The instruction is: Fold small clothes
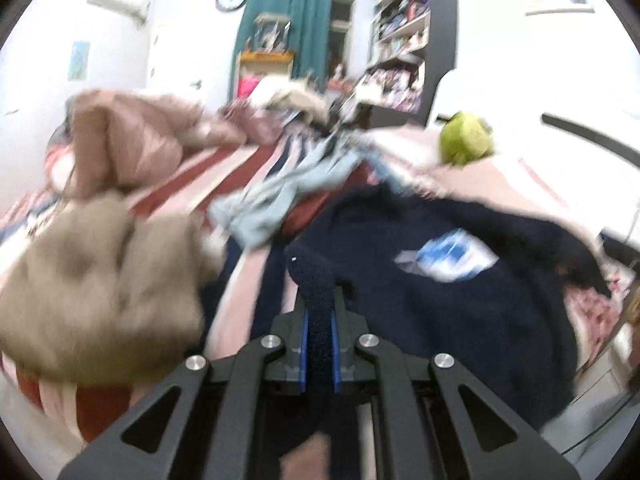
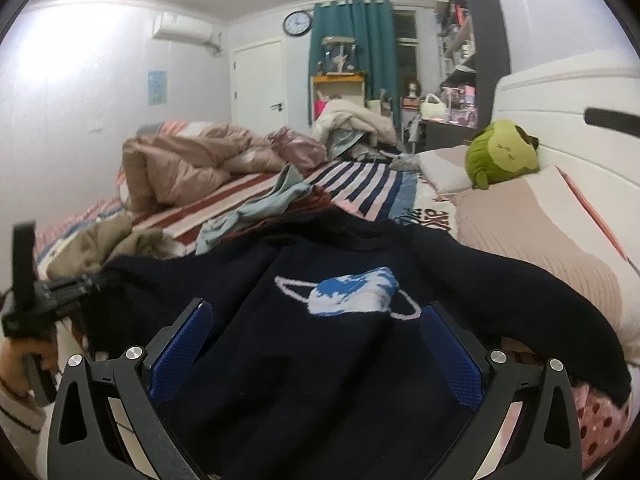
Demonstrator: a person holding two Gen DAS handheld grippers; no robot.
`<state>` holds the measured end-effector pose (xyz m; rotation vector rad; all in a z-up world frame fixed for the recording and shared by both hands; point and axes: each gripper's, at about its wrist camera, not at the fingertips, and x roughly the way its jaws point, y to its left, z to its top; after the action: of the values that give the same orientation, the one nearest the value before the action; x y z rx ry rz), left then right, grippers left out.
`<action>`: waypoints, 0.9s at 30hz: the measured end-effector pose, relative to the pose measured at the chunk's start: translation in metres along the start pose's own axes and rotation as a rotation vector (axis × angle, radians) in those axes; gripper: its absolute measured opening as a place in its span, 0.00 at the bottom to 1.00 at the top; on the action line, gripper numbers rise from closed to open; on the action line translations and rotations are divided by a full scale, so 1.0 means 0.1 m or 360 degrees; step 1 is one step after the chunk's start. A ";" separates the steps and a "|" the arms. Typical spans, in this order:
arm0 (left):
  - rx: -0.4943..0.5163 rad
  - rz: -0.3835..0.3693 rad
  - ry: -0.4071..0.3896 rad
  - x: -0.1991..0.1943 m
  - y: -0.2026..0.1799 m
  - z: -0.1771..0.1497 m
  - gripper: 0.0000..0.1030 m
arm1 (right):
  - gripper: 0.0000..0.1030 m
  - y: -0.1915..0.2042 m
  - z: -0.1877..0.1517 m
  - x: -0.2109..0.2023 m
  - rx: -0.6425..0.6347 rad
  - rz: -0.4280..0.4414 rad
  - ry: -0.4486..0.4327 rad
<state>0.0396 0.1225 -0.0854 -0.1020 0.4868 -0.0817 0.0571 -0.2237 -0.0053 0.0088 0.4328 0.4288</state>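
A small navy sweater with a blue-and-white planet picture lies spread on the bed. It also shows in the left wrist view. My left gripper is shut on a navy sleeve or edge of the sweater and lifts it a little. It shows at the left of the right wrist view, held by a hand. My right gripper is open and empty, its blue pads spread over the sweater's lower part.
A tan garment and a light blue garment lie on the striped bedspread. A pink quilt is heaped at the far left. A green plush toy sits by the white headboard.
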 end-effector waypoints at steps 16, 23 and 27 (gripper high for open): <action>0.0200 -0.1042 0.0504 0.86 -2.00 -0.20 0.48 | 1.00 -1.17 -0.27 -0.14 0.0390 -0.0021 0.0037; 0.0019 -0.0953 0.0285 0.32 -1.20 0.14 0.64 | 1.00 -0.98 -0.32 0.13 0.0217 0.0355 0.0339; 0.0023 -0.0633 0.0181 0.07 -0.75 0.15 0.68 | 1.00 -0.71 -0.40 0.43 0.0154 0.0571 0.0649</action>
<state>0.0485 0.0489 -0.0665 -0.1799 0.5747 -0.4823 0.1044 -0.2745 -0.0658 0.0949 0.8601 0.7679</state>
